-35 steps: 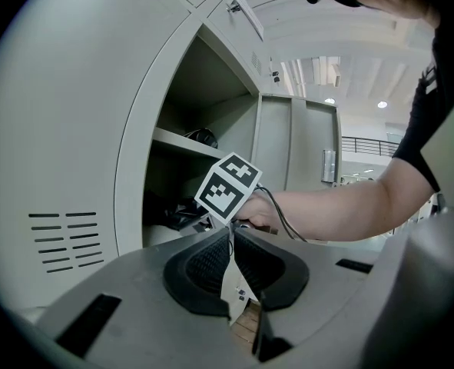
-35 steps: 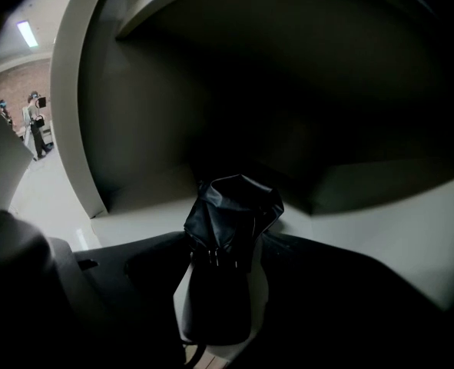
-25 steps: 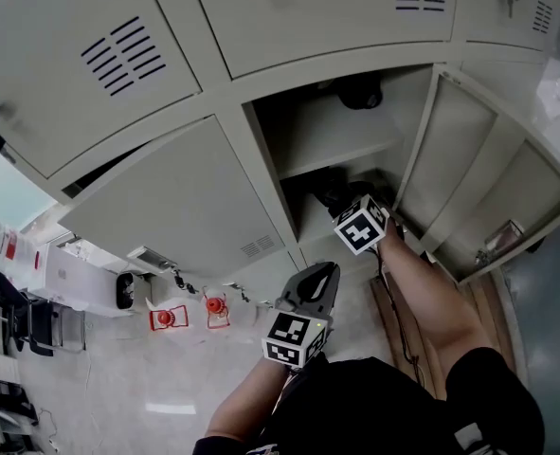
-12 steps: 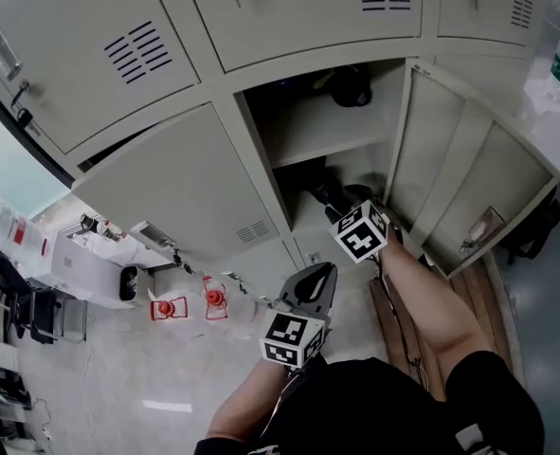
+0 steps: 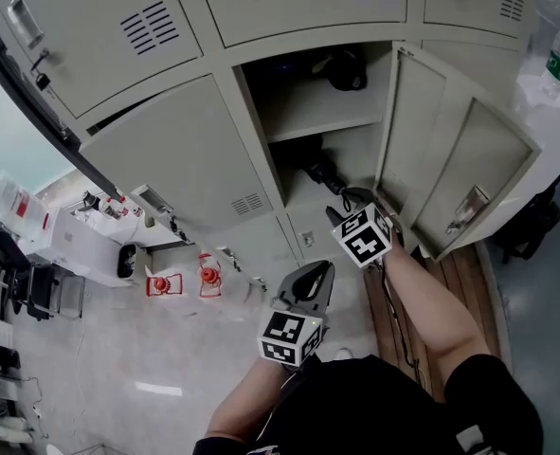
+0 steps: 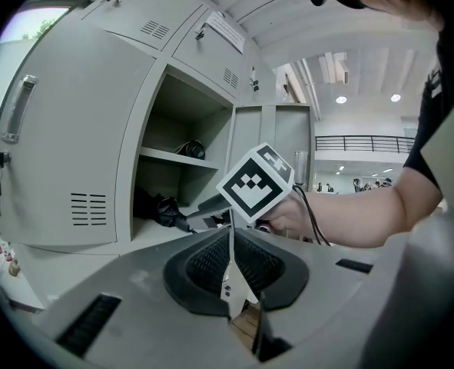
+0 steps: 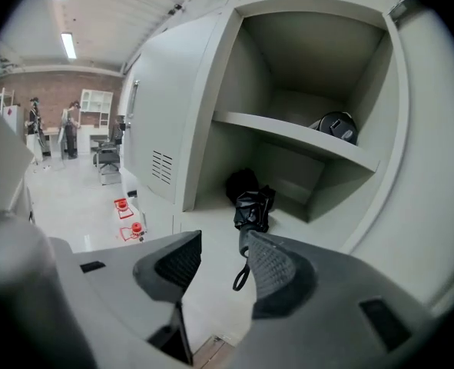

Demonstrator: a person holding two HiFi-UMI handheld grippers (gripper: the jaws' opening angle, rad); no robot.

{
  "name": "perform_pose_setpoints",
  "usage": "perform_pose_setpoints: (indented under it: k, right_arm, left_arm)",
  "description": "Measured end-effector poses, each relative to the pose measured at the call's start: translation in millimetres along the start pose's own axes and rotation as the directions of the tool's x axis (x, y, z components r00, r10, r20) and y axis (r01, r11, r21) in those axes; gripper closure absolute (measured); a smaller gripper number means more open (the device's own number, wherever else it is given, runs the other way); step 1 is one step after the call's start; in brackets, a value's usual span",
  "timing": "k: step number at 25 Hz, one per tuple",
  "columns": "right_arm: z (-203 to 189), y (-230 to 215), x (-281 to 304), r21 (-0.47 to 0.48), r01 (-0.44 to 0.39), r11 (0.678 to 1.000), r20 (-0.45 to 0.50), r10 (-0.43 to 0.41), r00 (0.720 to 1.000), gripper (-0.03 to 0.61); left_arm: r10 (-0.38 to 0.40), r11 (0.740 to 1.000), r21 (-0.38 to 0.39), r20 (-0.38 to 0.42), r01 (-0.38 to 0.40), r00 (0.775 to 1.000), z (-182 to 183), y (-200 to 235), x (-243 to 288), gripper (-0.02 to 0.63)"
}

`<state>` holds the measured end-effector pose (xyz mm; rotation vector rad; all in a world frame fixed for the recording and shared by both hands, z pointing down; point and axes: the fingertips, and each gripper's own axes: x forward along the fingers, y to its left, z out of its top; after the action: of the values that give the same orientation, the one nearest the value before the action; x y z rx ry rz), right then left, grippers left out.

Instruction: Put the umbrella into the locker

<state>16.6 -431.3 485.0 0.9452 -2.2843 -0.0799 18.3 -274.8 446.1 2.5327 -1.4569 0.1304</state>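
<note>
The folded black umbrella (image 7: 251,204) lies on the lower shelf of the open locker (image 7: 288,133), its wrist strap trailing toward the front edge. From the head view the umbrella (image 5: 319,172) shows as a dark bundle inside the compartment. My right gripper (image 7: 220,254) hangs just in front of the locker opening; its jaws are closing, and no part of the umbrella is between them. In the head view the right gripper (image 5: 339,216) sits below the opening. My left gripper (image 6: 231,237) is shut on nothing and held lower, nearer my body (image 5: 319,275).
The locker door (image 5: 450,159) stands swung open to the right. A dark round thing (image 7: 336,125) rests on the upper shelf. Neighbouring locker doors (image 5: 175,159) are closed. Two red items (image 5: 180,281) sit on the floor at left, and a bottle (image 5: 554,60) stands at top right.
My right gripper has drawn back out of the locker toward me, leaving the umbrella on the lower shelf. The left gripper has barely shifted in the picture.
</note>
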Motion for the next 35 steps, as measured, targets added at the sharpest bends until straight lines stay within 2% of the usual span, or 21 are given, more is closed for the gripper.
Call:
perform_pose_setpoints:
  k: [6,8,12,17,26,35]
  right_arm:
    - [-5,20,-25,0.034,-0.009,0.999,0.035,0.007,0.999,0.421]
    - [-6,26,-32,0.068,-0.022,0.997,0.050,0.018,0.999,0.439]
    - [-2,37,-49,0.172,-0.032,0.985,0.108,0.014,0.994,0.523]
    - [2,60,-72,0.218,-0.025,0.976,0.164,-0.011,0.986,0.525]
    - [6,125,-115,0.244,0.029,0.969,0.173,-0.073,0.982,0.525]
    - [-6,185,-148,0.274,0.048,0.960,0.153,-0.093,0.984,0.525]
  left_arm:
    - [0.026,1.000,-0.004,-0.002,-0.026,1.000,-3,-11,-22,0.584]
    - [0.031,1.000,-0.006,0.000,-0.031,1.000,-3,-13,-30,0.584]
    - [0.029,1.000,-0.007,0.003,-0.029,1.000,-5,-15,-46,0.585]
    - [0.003,1.000,-0.010,0.000,-0.003,1.000,-12,-16,-70,0.584]
    - [-0.050,0.999,-0.014,-0.011,0.050,0.999,-26,-13,-132,0.584]
    - [-0.088,0.994,-0.061,-0.021,0.086,0.996,-55,-20,-182,0.585]
